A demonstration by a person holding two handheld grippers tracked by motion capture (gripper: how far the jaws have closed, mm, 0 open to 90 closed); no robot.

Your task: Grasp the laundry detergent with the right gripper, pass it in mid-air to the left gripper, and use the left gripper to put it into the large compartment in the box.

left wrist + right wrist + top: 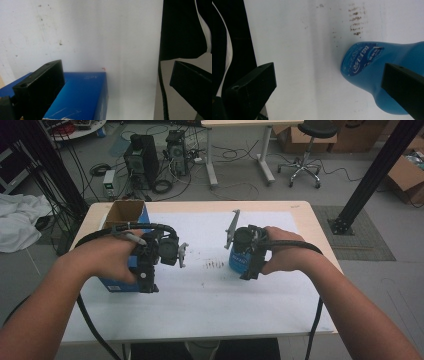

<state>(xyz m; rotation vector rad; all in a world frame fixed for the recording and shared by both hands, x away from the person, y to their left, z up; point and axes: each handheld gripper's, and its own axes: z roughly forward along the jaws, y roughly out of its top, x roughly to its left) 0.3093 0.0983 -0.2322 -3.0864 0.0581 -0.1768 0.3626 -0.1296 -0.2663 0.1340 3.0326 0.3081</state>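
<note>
- The blue bottle (372, 75) lies on the white sheet (210, 290), below the right gripper (329, 87), its jaws spread wide over it.
- The blue carton (80, 97), open-topped, stands at the table's left, under the left gripper (112, 87), jaws likewise apart.

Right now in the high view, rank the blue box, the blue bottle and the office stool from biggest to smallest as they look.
1. Blue box, open-topped, partly hidden by the left gripper.
2. Office stool, but it stands farther back, so its rank is unsure.
3. Blue bottle, mostly covered by the right gripper.
</note>
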